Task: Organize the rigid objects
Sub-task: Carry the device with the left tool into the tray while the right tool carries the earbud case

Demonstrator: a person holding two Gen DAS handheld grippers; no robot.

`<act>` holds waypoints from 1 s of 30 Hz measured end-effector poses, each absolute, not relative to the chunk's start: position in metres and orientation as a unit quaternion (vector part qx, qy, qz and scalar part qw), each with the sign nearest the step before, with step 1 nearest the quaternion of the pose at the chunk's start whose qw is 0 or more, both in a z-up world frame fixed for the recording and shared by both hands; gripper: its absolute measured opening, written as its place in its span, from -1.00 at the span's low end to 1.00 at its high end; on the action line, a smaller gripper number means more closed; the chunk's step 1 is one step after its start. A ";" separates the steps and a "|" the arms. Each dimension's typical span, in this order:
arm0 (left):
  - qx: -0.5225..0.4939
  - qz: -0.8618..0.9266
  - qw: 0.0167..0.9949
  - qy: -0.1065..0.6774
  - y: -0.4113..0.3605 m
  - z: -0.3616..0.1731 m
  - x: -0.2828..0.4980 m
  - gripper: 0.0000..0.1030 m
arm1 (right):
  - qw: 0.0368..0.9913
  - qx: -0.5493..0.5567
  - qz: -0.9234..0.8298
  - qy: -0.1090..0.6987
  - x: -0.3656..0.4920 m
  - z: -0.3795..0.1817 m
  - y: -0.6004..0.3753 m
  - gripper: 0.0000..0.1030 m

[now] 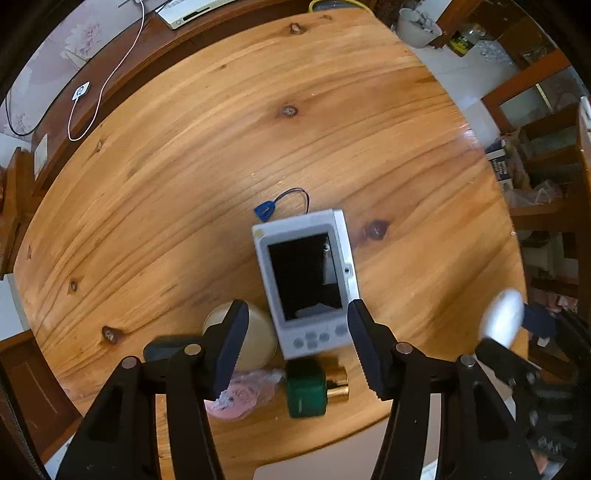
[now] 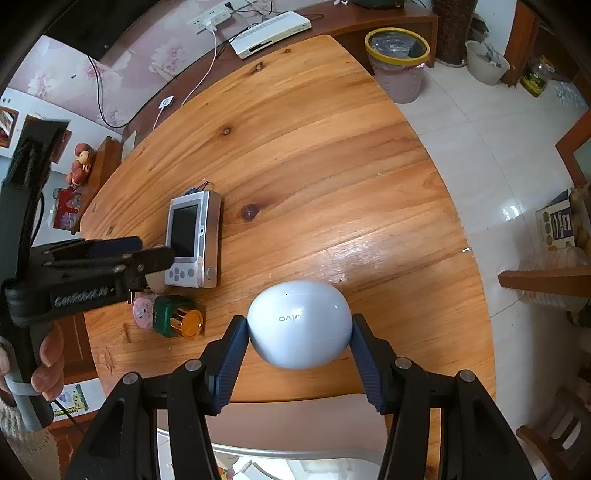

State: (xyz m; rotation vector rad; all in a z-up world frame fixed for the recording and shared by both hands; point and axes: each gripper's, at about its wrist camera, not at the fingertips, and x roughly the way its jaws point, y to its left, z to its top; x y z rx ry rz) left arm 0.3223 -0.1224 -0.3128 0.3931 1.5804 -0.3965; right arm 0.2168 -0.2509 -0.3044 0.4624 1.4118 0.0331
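Observation:
A silver digital camera [image 1: 306,280] lies screen-up on the wooden table [image 1: 258,129]; it also shows in the right wrist view [image 2: 192,240]. My left gripper [image 1: 295,347] is open just above its near end, holding nothing. Near it lie a cream round lid [image 1: 258,336], a pink packet [image 1: 240,395] and a green bottle with a gold cap [image 1: 314,387]. My right gripper [image 2: 299,343] is shut on a pale blue egg-shaped earbud case [image 2: 299,325] and holds it above the table's near edge. The case shows blurred in the left wrist view [image 1: 502,317].
A white set-top box [image 2: 271,33] and cables lie on the dark cabinet behind the table. A yellow-rimmed bin [image 2: 397,66] stands on the tiled floor at the far right. Shelves and chairs [image 2: 554,280] stand to the right.

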 end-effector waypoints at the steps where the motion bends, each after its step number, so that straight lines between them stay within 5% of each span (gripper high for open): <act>1: 0.180 -0.171 0.667 0.703 -0.121 -0.313 0.324 0.16 | 0.736 0.212 0.014 0.643 0.216 -0.305 -0.253 0.09; 10: 0.174 -0.147 0.657 0.719 -0.135 -0.335 0.327 0.32 | 0.733 0.223 0.011 0.643 0.216 -0.310 -0.259 0.09; 19: 0.147 -0.135 0.679 0.707 -0.119 -0.334 0.318 0.16 | 0.730 0.225 0.013 0.646 0.217 -0.314 -0.265 0.09; 30: 0.114 -0.177 0.722 0.659 -0.093 -0.229 0.255 0.16 | 0.755 0.224 0.059 0.614 0.192 -0.267 -0.258 0.09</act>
